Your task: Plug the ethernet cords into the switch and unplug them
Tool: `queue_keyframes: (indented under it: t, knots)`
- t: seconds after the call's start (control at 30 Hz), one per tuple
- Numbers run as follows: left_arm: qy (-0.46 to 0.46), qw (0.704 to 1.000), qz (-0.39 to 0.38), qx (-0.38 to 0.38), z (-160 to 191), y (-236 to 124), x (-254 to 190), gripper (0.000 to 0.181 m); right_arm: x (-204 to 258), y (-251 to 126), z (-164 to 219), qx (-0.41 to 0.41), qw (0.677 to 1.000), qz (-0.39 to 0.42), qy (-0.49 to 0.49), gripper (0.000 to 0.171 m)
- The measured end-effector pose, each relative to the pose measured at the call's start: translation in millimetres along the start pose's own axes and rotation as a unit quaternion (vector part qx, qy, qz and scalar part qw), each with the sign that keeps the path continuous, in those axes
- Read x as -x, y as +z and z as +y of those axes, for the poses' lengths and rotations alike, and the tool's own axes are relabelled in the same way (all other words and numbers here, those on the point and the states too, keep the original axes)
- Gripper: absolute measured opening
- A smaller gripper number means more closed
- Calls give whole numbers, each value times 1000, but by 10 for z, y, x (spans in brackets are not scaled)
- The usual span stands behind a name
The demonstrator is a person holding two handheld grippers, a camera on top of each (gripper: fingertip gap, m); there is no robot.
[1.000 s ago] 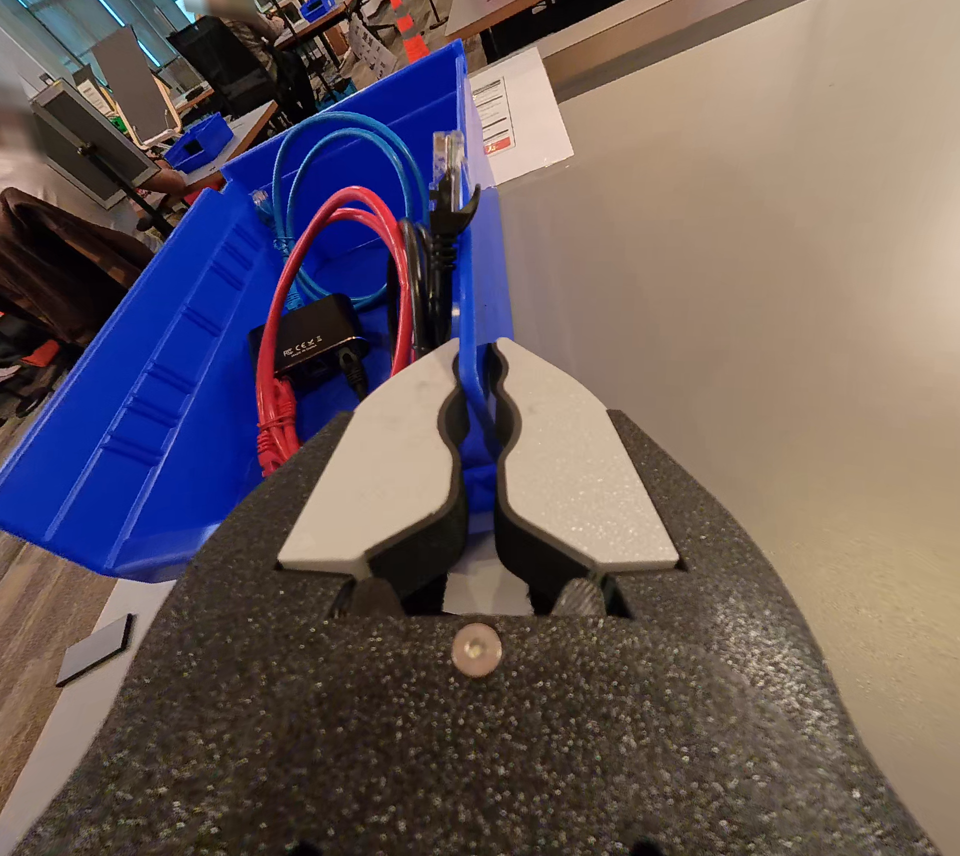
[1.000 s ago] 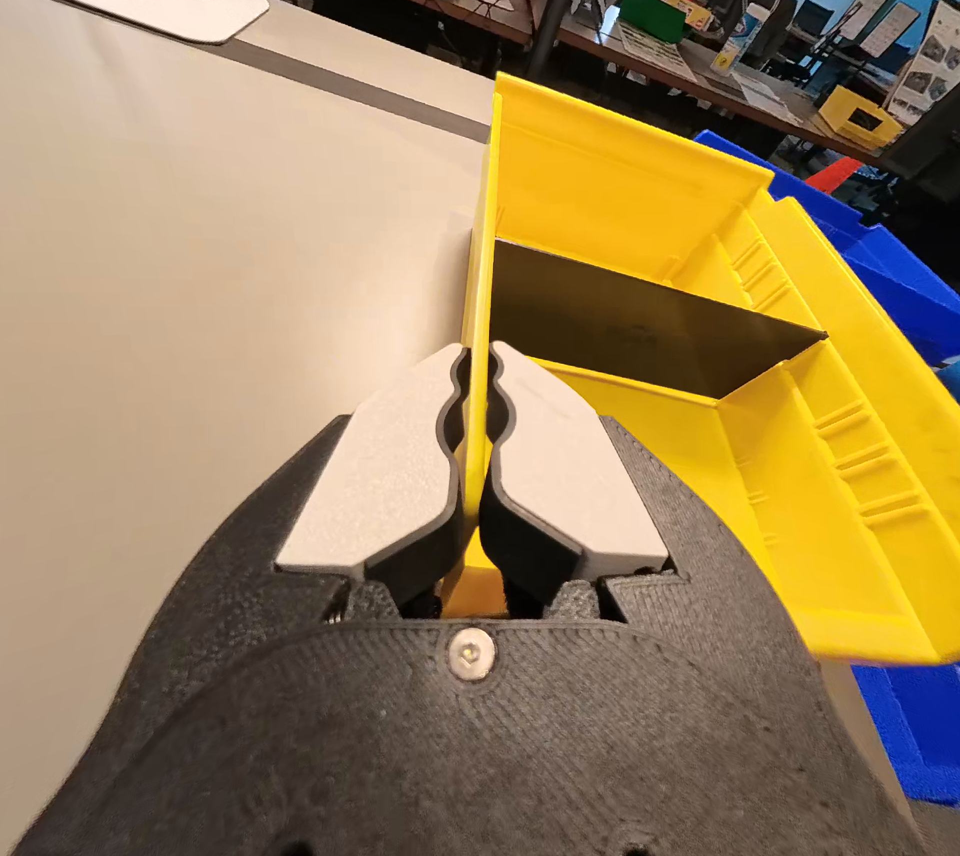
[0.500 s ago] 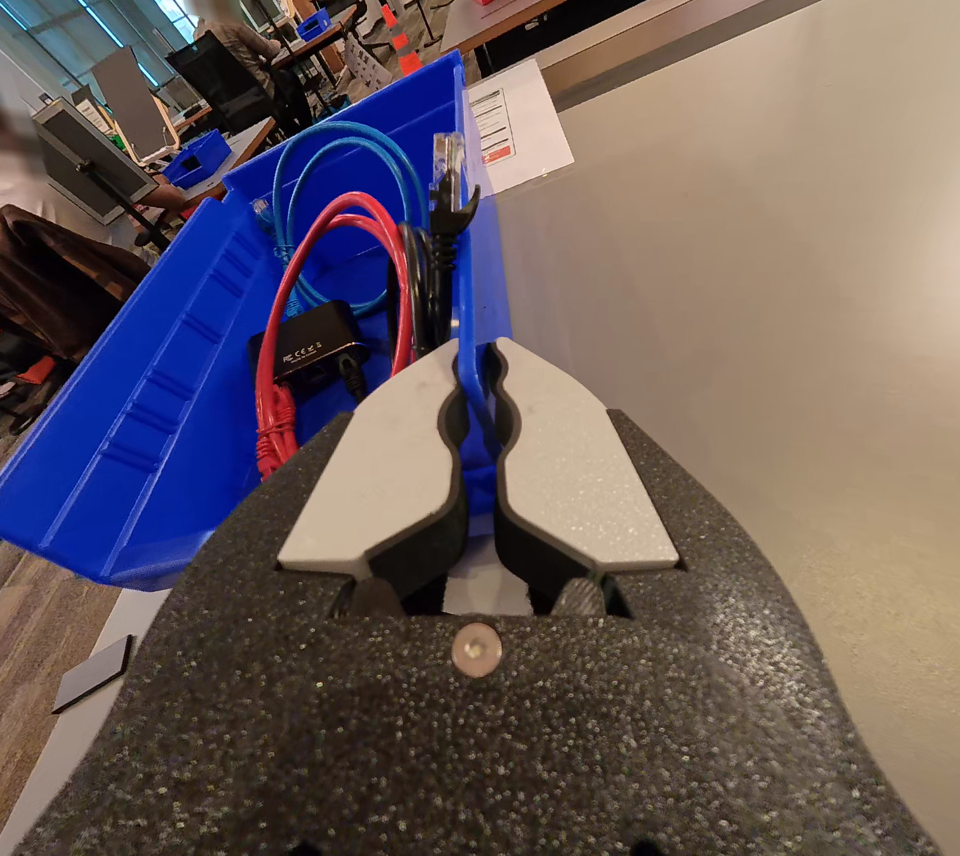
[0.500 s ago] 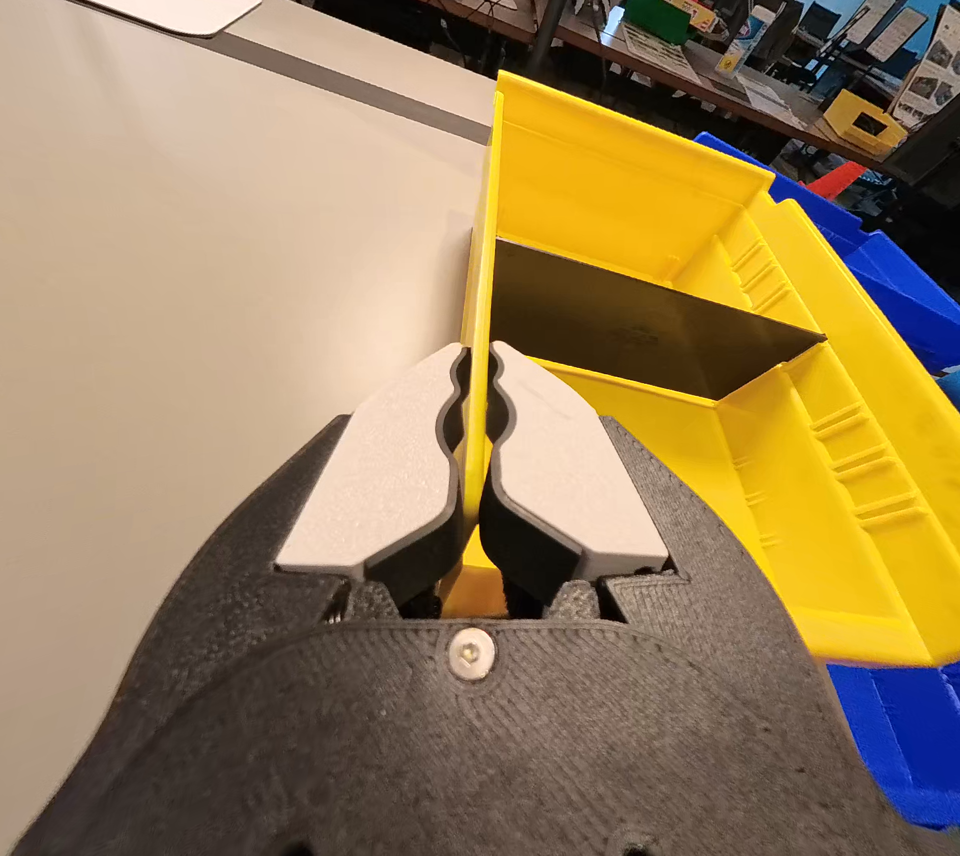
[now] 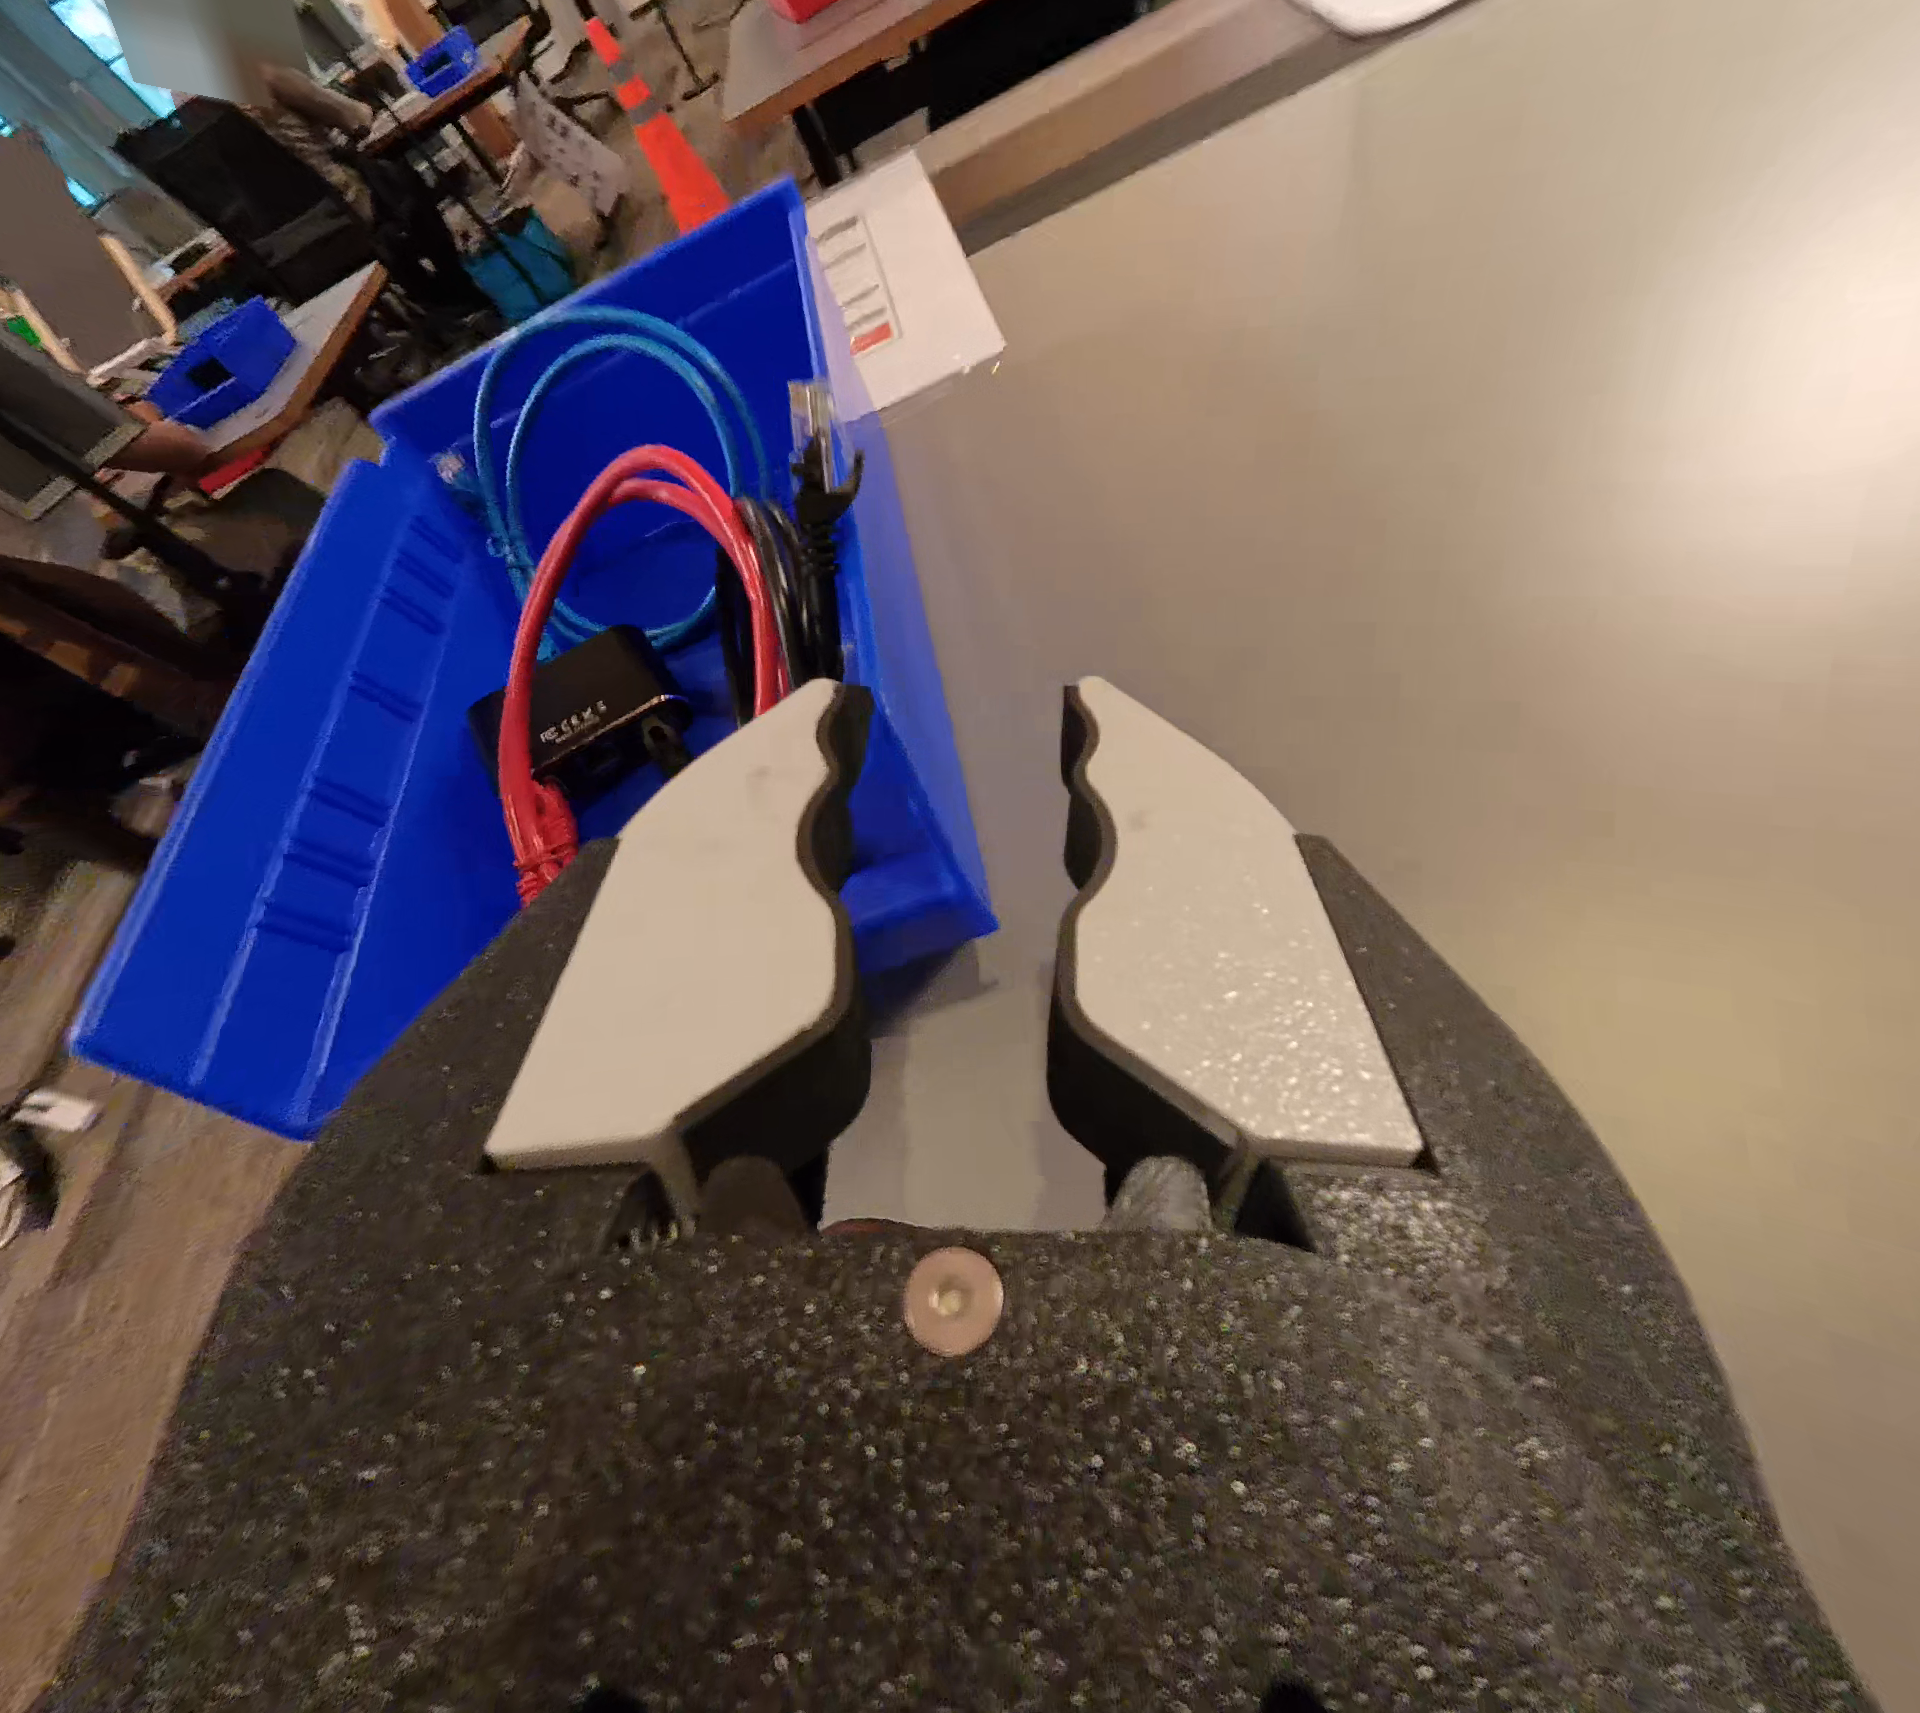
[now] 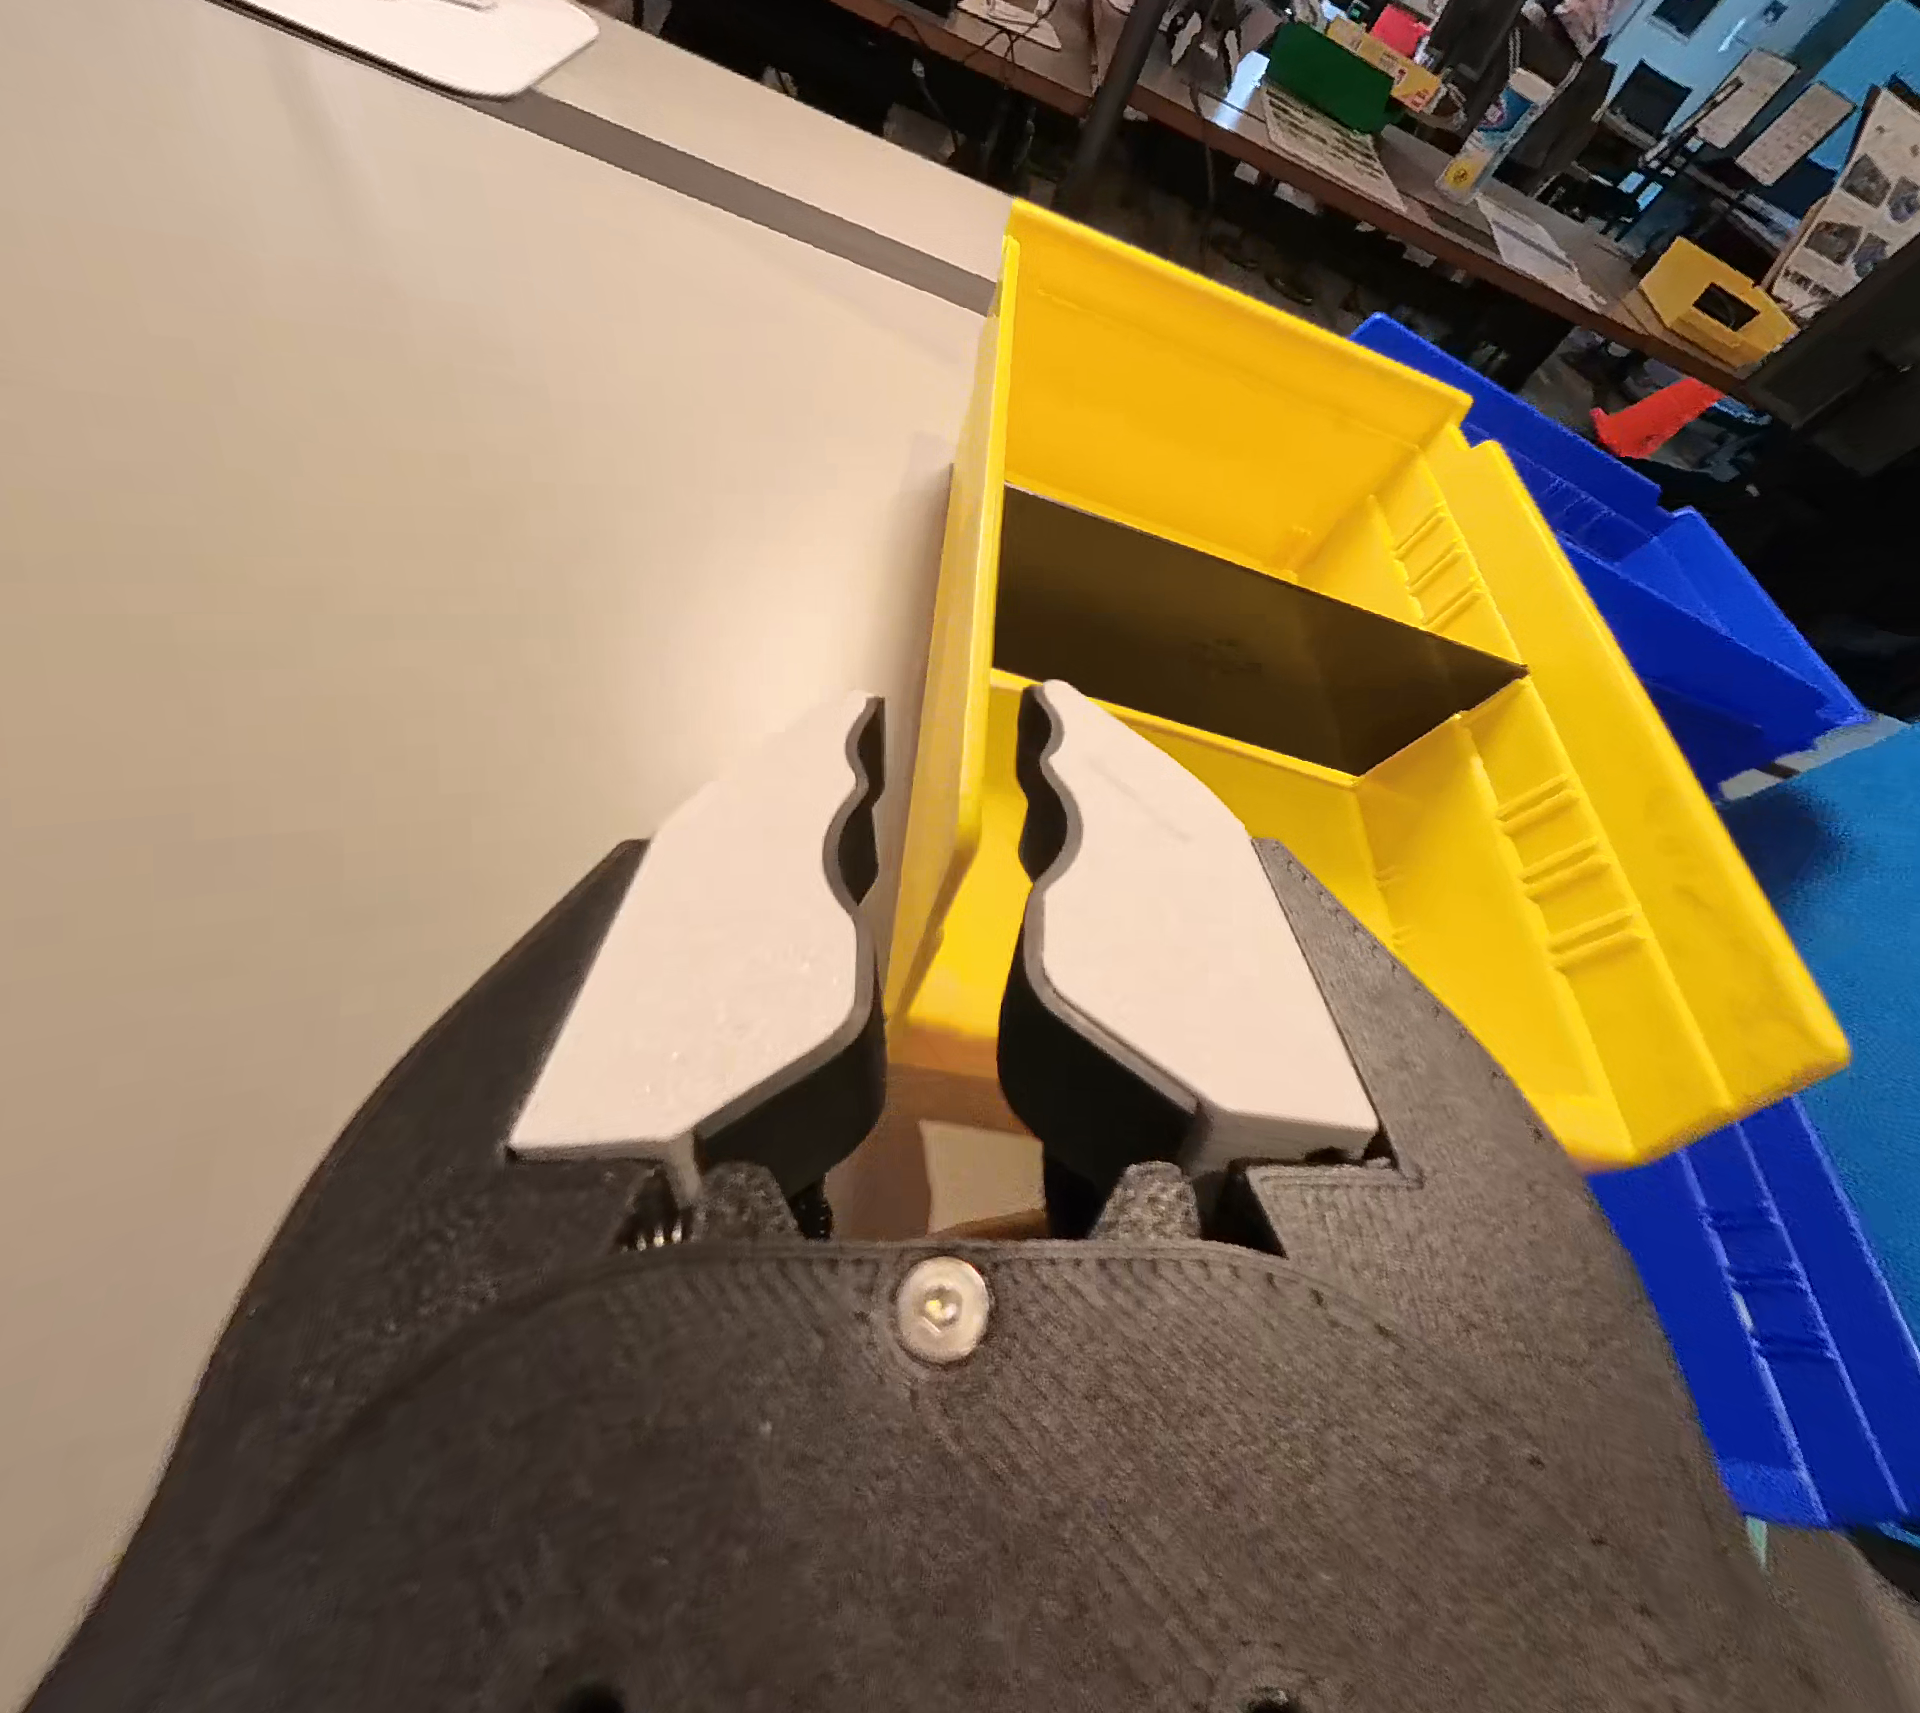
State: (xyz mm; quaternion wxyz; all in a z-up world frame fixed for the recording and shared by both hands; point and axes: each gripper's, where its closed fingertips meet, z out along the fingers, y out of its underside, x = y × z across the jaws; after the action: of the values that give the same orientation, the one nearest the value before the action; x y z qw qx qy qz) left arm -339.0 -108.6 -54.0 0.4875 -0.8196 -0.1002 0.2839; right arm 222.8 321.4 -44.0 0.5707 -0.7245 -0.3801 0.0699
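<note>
While both tools sit low over the counter [image 5: 1455, 520], this is what shows, near to far.

Left hand-held gripper [image 5: 961, 707]: its two grey fingers are spread wide apart and pinch nothing. The near right corner of the blue bin [image 5: 312, 832] sits just past the left finger.

Right hand-held gripper [image 6: 951, 707]: its fingers are spread a little. The left wall of the yellow bin [image 6: 1558, 832] stands in the gap between them. It is not squeezed.

Blue bin: it sits at the counter's left edge.

Switch [image 5: 592, 707]: a small black box lying on the floor of the blue bin, toward the near end.

Red cord [image 5: 623, 520]: it loops up over the switch, and one red plug hangs down near the bin's front.

Black cord [image 5: 805, 562]: it leans on the bin's right wall, with a clear plug sticking up.

Blue cord [image 5: 582, 375]: it loops up behind the red one, toward the bin's far end.

Yellow bin: it sits at the counter's right edge. A black divider [image 6: 1226, 635] crosses it.

Paper sheet [image 5: 904, 292]: it lies on the counter past the blue bin.
</note>
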Motion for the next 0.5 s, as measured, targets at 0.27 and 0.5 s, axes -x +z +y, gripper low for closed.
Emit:
queue_keyframes:
  t: [0.27,0.5]
  knots:
    - [-54,997,-32,-41,-362,-249,718,42,870,73,-212,-26,990,-141,-2,25]
    - [-49,995,38,82,2,411,1088,54,1590,444,-168,-11,970,-242,3,26]
